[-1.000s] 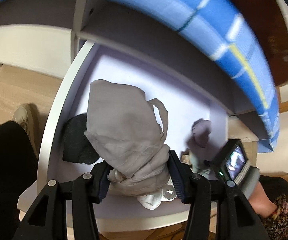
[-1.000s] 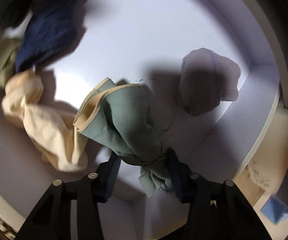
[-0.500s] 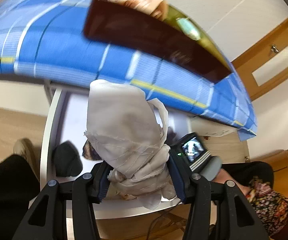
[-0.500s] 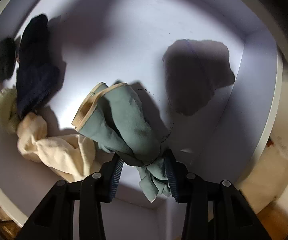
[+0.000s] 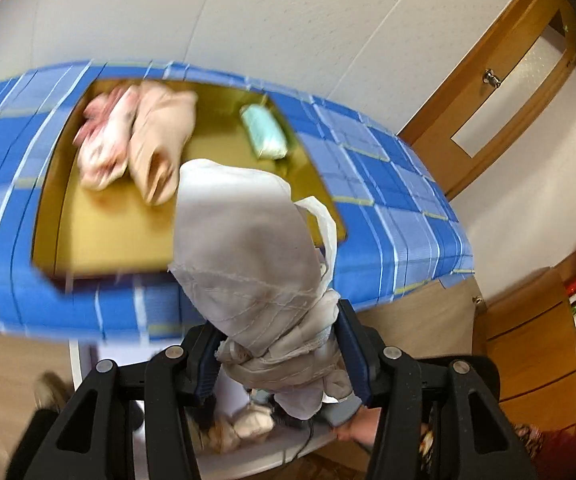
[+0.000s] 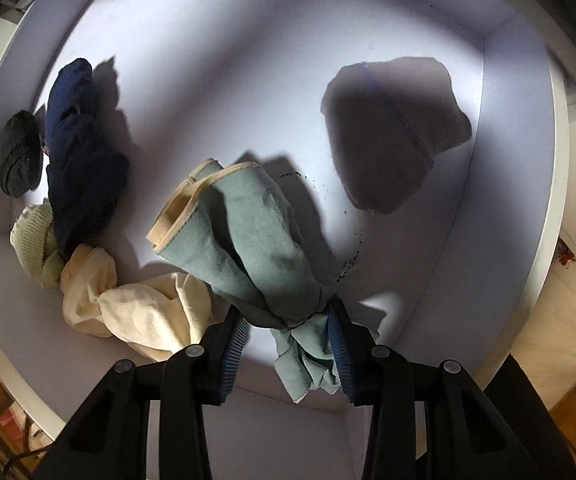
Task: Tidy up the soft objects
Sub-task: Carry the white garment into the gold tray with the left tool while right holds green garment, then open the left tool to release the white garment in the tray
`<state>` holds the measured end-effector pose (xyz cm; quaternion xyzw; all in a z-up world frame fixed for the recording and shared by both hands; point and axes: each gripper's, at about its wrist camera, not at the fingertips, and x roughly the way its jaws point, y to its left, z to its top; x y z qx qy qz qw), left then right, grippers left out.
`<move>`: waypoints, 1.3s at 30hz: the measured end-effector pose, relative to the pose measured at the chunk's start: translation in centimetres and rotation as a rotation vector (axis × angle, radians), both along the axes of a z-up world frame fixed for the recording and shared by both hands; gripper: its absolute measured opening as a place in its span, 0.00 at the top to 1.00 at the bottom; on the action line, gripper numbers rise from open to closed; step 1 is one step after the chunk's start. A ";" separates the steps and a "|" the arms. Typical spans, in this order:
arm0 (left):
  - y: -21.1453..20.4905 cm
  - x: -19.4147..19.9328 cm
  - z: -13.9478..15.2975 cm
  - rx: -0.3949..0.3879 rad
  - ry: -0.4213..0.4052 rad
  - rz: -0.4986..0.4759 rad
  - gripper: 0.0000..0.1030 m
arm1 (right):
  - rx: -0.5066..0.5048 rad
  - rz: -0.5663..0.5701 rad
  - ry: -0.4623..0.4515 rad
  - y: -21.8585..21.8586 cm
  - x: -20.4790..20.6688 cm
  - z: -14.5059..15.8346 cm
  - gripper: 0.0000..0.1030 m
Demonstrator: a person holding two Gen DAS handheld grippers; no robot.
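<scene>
Left gripper (image 5: 277,354) clamped on grey cloth (image 5: 255,264) near gold tray (image 5: 107,236), right gripper (image 6: 288,340) pinching green cloth (image 6: 247,240) inside white drawer (image 6: 500,184)

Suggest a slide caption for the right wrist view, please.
Right gripper clamps a teal cloth above a white bin of loose garments.

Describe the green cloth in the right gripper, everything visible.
The green cloth is a soft, matte, sage-green fabric with a tan hemmed edge at its top corner. It is bunched and twisted, pinched at its narrow waist by the right gripper, loose ends hanging below. It is held above the white drawer, apparently touching nothing else.
</scene>
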<state>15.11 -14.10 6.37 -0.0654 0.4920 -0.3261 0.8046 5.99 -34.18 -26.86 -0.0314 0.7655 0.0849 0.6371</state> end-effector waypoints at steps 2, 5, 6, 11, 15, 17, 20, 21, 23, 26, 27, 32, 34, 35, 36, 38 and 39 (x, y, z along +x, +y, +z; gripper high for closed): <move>-1.3 1.9 0.7 0.013 -0.004 -0.006 0.49 | 0.005 -0.007 0.001 -0.5 -0.2 -0.1 0.61; -2.6 4.6 1.2 0.047 -0.012 -0.009 0.49 | 0.013 -0.019 0.005 -0.7 0.4 -0.2 0.60; -3.4 6.0 1.3 0.073 -0.015 -0.012 0.49 | 0.015 -0.023 0.007 -1.2 0.6 -0.3 0.61; -5.3 10.6 0.4 0.135 -0.003 -0.004 0.49 | 0.044 -0.060 0.021 -1.6 1.3 0.5 0.60; -6.7 14.0 -0.7 0.186 0.011 0.015 0.49 | 0.065 -0.087 0.028 -2.7 1.3 0.5 0.61; -7.0 15.3 -1.4 0.209 0.016 0.021 0.49 | 0.076 -0.100 0.034 -3.2 1.2 0.3 0.61; -8.1 17.6 -2.3 0.257 0.019 0.028 0.49 | 0.085 -0.108 0.036 -4.0 1.1 0.2 0.61; -8.4 18.3 -2.7 0.275 0.015 0.031 0.49 | 0.087 -0.109 0.037 -4.2 1.1 0.2 0.61; -8.9 19.7 -3.2 0.291 0.019 0.032 0.49 | 0.091 -0.115 0.038 -4.4 1.1 0.3 0.61; -9.9 21.0 -3.7 0.312 -0.004 0.031 0.48 | 0.094 -0.123 0.041 -4.9 1.1 0.0 0.61; -10.2 21.4 -3.9 0.317 -0.014 0.041 0.47 | 0.093 -0.123 0.042 -5.1 1.1 0.0 0.61; -10.3 22.3 -3.2 0.283 -0.042 0.084 0.25 | 0.092 -0.132 0.046 -4.8 1.9 -0.2 0.60; -10.1 21.9 -2.5 0.271 -0.066 0.078 0.19 | 0.091 -0.136 0.046 -4.6 2.0 0.1 0.59; -10.0 21.7 -2.2 0.281 -0.081 0.077 0.19 | 0.089 -0.135 0.046 -4.5 2.0 0.2 0.59; -9.9 21.5 -1.9 0.290 -0.093 0.079 0.19 | 0.087 -0.133 0.046 -4.3 2.0 0.2 0.58; -9.4 20.9 -1.4 0.299 -0.112 0.087 0.19 | 0.081 -0.130 0.044 -4.1 2.0 0.1 0.58; -9.0 20.6 -1.1 0.294 -0.117 0.088 0.19 | 0.080 -0.129 0.043 -4.1 2.0 0.0 0.58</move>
